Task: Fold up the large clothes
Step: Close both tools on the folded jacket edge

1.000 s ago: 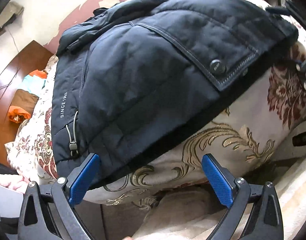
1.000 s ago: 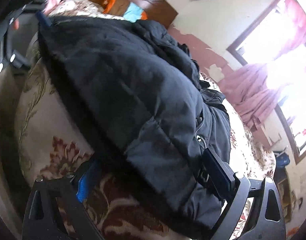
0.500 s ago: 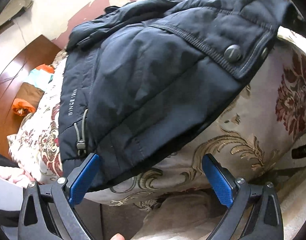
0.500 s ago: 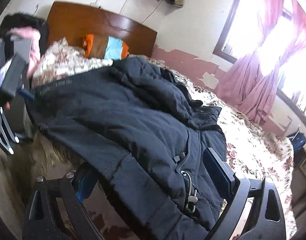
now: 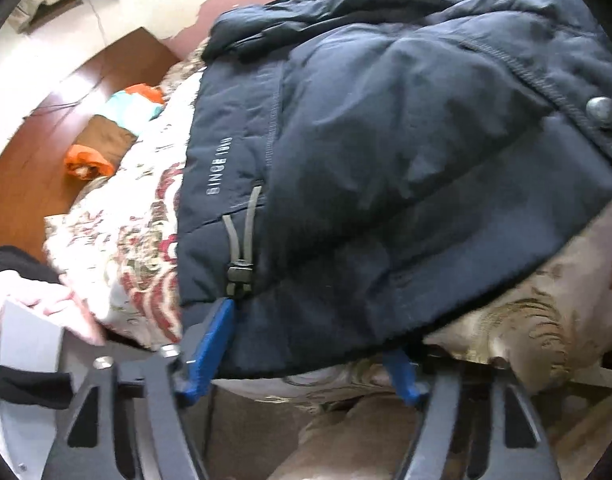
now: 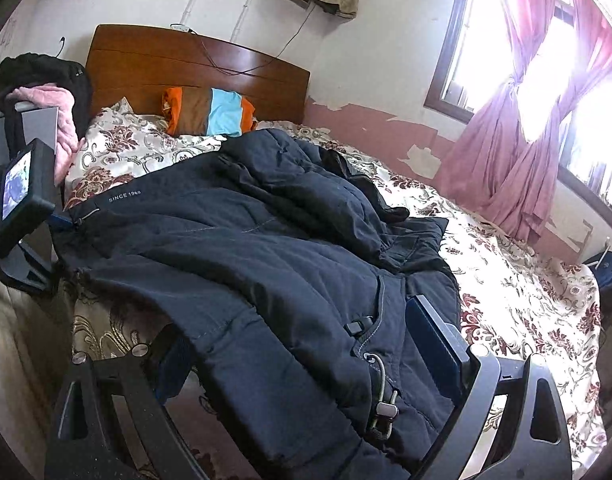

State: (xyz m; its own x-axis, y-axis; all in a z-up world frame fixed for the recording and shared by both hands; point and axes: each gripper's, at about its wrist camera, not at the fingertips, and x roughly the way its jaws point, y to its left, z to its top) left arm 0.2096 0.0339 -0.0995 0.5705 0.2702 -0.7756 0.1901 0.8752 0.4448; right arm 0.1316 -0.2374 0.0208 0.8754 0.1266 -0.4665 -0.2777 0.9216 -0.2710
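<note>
Crosswise on the bed (image 6: pixel 525 280), jacket (image 6: pixel 266 248), hem (image 6: pixel 306 420) toward both grippers.

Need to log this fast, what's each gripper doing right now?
Left gripper: jaws open around the jacket hem, not clamped.
Right gripper: jaws open, jacket corner lying between them.

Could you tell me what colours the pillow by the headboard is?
Orange, brown and light blue stripes on the pillow, clearest in the right wrist view.
</note>
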